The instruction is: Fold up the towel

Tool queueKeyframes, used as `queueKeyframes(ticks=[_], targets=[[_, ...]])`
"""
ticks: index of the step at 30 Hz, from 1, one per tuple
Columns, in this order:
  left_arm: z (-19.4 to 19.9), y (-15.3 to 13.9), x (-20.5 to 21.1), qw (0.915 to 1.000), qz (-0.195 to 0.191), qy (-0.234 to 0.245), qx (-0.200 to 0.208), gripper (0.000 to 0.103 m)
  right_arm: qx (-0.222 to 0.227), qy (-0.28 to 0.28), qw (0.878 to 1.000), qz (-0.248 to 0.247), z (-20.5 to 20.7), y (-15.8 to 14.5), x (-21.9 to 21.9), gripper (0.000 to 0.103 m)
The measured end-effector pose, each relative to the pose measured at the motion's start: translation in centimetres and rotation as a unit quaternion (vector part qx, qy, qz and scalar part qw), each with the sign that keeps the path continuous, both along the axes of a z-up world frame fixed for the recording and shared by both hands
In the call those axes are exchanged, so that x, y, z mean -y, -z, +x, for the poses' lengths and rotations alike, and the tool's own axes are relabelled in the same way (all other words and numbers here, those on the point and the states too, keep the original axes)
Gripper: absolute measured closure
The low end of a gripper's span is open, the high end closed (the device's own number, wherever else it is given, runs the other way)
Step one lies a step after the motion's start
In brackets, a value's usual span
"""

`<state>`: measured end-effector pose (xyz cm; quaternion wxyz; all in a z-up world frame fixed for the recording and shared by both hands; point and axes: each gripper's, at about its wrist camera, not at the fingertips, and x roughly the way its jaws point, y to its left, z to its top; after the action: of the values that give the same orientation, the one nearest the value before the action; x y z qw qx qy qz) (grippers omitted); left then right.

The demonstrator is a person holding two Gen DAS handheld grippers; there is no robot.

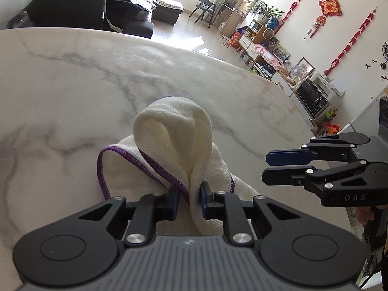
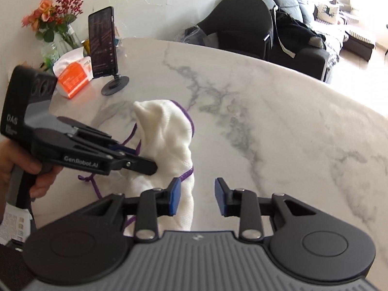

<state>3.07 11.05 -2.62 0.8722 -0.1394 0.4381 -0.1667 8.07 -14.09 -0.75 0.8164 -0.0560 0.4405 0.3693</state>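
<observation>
A cream towel [image 1: 174, 143] with purple stitched edging lies bunched on the white marble table [image 1: 60, 84]. My left gripper [image 1: 189, 201] is shut on a pinched fold of it, which loops up in front of the fingers. In the right wrist view the same towel [image 2: 167, 133] stands as a lifted hump, and the left gripper [image 2: 145, 160] clamps it from the left. My right gripper [image 2: 197, 195] is open with nothing between its blue pads, just right of the towel. In the left wrist view the right gripper [image 1: 265, 168] hovers off to the right, apart from the towel.
A phone on a round stand [image 2: 103, 48], an orange tissue pack [image 2: 72, 78] and a vase of flowers [image 2: 52, 24] sit at the table's far left. A black chair [image 2: 245, 21] stands beyond the far edge. A hand [image 2: 21, 169] holds the left gripper's handle.
</observation>
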Motion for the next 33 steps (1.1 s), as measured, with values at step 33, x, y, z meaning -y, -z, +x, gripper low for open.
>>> queueKeyframes(ticks=[33], targets=[[-3.5, 0.3, 0.7, 0.9971, 0.007, 0.03, 0.069, 0.064, -0.12, 0.054, 0.988, 0.076, 4.2, 2.6, -3.7, 0.088]])
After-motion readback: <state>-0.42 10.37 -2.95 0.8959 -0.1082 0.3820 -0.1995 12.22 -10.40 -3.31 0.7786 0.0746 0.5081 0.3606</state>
